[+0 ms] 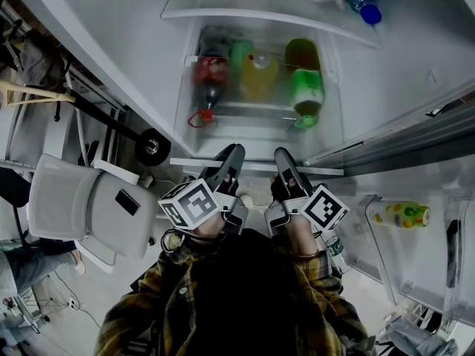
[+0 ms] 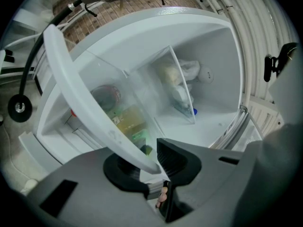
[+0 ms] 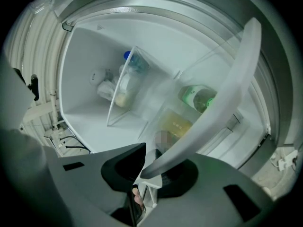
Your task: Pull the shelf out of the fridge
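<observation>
Both grippers sat side by side at the near white rim of the shelf (image 1: pixel 189 162), about mid-width. Left gripper (image 1: pixel 234 154) pinched the rim. Right gripper (image 1: pixel 283 158) pinched it just to the right. Bottles (image 1: pixel 260 76) lay under the glass. Fridge (image 1: pixel 148 87) walls flanked both ends. The near side was open.

The shelf (image 2: pixel 75 86) has a smooth white plastic edge and a clear pane. The fridge (image 2: pixel 142 46) lining is glossy white.
</observation>
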